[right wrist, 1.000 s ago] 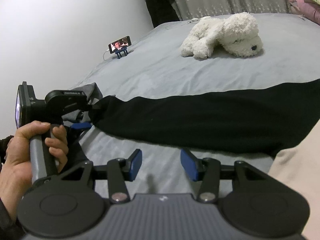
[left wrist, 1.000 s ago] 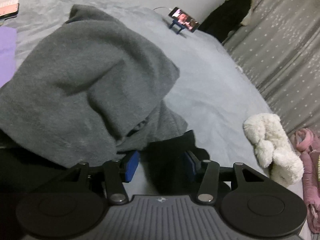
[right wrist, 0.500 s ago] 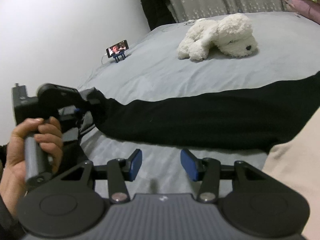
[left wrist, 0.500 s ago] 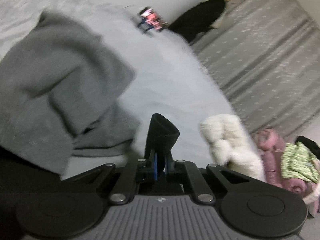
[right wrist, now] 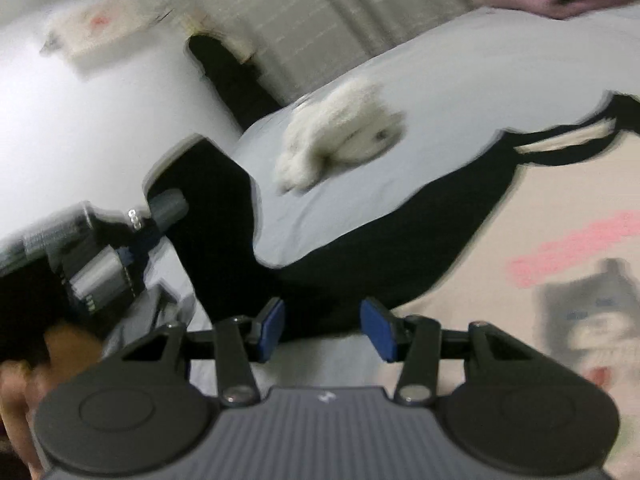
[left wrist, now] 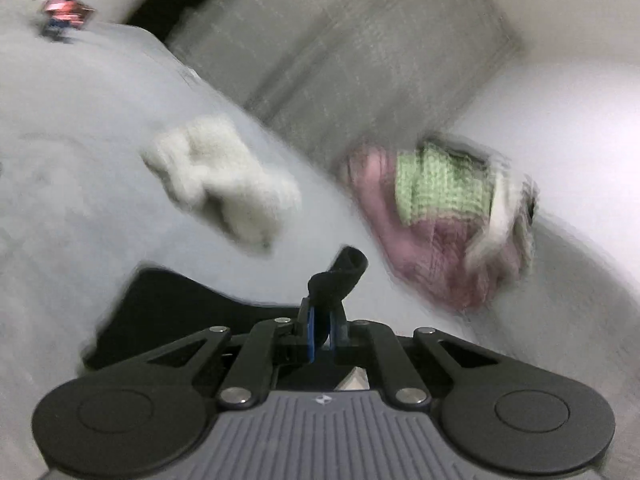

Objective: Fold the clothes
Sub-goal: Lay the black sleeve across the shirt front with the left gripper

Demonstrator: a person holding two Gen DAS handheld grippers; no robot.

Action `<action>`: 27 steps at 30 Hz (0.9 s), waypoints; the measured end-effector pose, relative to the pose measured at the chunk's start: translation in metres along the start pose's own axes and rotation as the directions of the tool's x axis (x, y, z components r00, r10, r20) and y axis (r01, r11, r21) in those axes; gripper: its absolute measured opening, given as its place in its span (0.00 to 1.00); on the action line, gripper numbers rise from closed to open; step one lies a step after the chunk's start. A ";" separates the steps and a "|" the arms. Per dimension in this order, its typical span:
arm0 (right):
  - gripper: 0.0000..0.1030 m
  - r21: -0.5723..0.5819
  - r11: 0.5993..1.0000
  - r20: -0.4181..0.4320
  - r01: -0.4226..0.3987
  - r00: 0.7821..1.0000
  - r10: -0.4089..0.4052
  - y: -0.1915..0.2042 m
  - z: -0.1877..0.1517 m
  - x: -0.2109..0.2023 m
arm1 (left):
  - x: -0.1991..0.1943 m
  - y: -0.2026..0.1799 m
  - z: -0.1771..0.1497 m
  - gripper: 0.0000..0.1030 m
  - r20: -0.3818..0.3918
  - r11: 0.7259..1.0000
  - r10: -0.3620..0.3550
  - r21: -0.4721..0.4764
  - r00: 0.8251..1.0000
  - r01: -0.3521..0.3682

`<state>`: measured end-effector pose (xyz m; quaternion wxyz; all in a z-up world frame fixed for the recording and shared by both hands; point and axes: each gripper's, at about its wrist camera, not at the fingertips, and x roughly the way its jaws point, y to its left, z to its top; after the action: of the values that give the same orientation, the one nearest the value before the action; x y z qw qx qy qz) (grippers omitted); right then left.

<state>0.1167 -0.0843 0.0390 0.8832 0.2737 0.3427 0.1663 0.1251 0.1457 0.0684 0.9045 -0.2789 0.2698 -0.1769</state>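
Between my left claw's (left wrist: 323,330) blue pads, a fold of the black garment (left wrist: 336,276) was pinched tight, the rest trailing down onto the grey bed (left wrist: 80,128). My right claw (right wrist: 322,330) hung spread and empty just over the same black cloth beside a cream printed shirt (right wrist: 540,280). Farther off lay a white plush dog (right wrist: 340,136) and a blurred pink-and-green pile (left wrist: 436,208).

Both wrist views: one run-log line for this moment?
left gripper: shut on black garment | right gripper: open, empty | white plush dog: on bed
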 end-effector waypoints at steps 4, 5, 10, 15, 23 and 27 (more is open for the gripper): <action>0.45 0.103 0.991 0.043 0.084 0.995 -0.089 -0.043 0.008 -0.026 | 0.024 -0.018 -0.029 0.10 -0.173 0.997 0.018 0.082 0.985 -0.003; 0.47 0.129 0.987 0.044 0.096 0.994 -0.103 -0.052 0.009 -0.030 | 0.026 -0.020 -0.032 0.12 -0.196 0.995 0.003 0.095 0.981 0.016; 0.48 0.219 0.968 0.024 0.127 0.991 -0.135 -0.081 0.005 -0.037 | 0.003 -0.005 -0.005 0.26 -0.120 0.994 -0.097 0.042 0.988 0.102; 0.48 0.232 0.966 -0.020 0.112 0.994 -0.110 -0.079 -0.001 -0.018 | -0.014 0.035 0.028 0.26 0.003 0.993 -0.074 -0.092 0.997 0.074; 0.48 0.102 0.986 -0.042 0.129 0.991 -0.125 -0.050 0.001 0.002 | -0.010 0.071 0.035 0.26 -0.032 0.969 0.024 -0.246 0.999 -0.032; 0.48 0.027 0.993 -0.072 0.117 0.991 -0.114 -0.043 0.006 0.015 | -0.006 0.076 0.032 0.26 -0.046 0.967 0.063 -0.245 0.997 -0.072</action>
<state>0.1360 -0.1139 0.0096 0.8743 0.2609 0.3915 0.1192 0.1519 0.2214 0.0472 0.8631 -0.3766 0.3159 -0.1163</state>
